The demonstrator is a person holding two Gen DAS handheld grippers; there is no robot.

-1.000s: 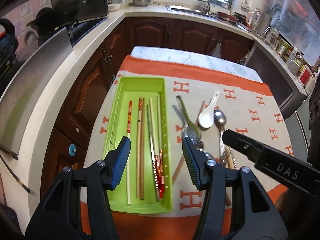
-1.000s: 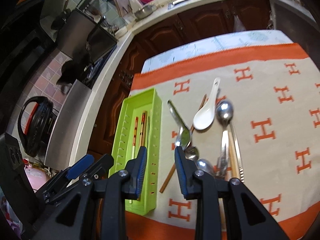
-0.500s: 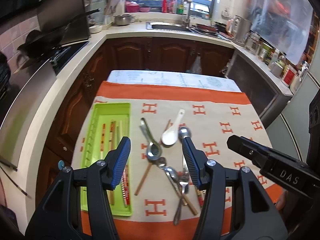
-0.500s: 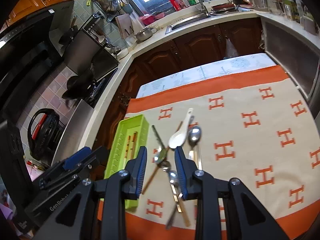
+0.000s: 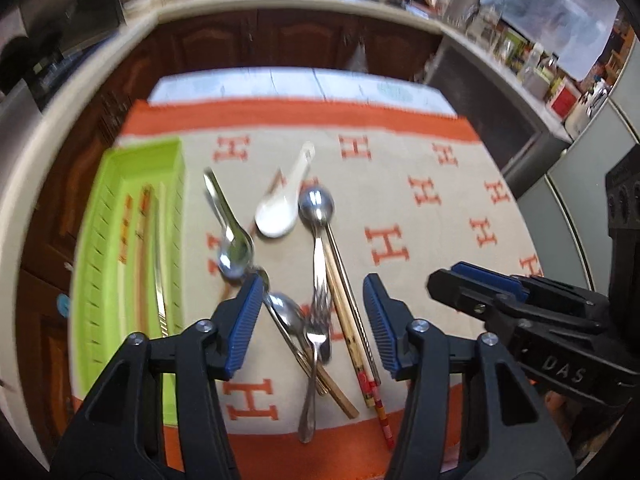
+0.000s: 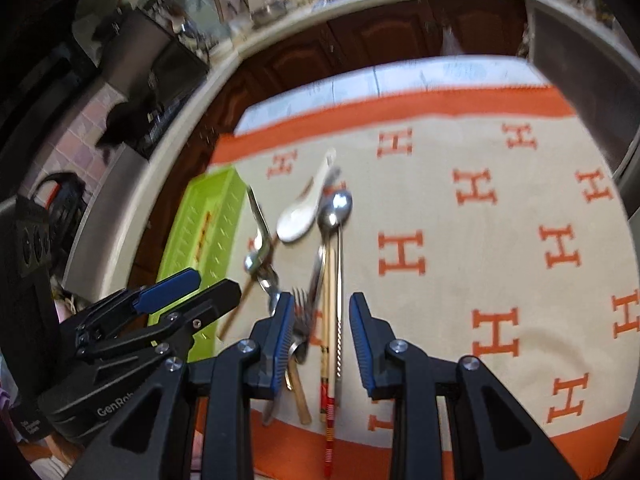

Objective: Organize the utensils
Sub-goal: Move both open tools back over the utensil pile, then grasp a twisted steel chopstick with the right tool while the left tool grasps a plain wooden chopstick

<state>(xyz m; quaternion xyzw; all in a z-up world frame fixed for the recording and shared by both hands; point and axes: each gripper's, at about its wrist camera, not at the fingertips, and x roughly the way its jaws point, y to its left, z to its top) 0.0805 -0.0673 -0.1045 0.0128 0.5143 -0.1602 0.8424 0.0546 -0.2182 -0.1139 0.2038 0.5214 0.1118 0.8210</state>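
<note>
Utensils lay in a loose pile on the orange-bordered cloth (image 5: 440, 216) covering the desk, with a green tray (image 5: 120, 248) at its left edge that already held several chopsticks (image 5: 144, 240). In the pile, a white ceramic spoon (image 5: 280, 212) rested just beside the bowl of a long metal spoon (image 5: 318, 216), a second metal spoon (image 5: 234, 248) lay nearer the tray, and a fork (image 5: 316, 340) crossed over loose chopsticks (image 5: 352, 320) with red-striped ends. The left gripper (image 5: 314, 326) hovered above the fork and chopsticks, its blue-padded fingers (image 5: 244, 324) spread wide and holding nothing. The right gripper (image 6: 318, 340) hung over the same pile, its fingers (image 6: 362, 340) likewise parted and empty. Both views were somewhat blurred.
</note>
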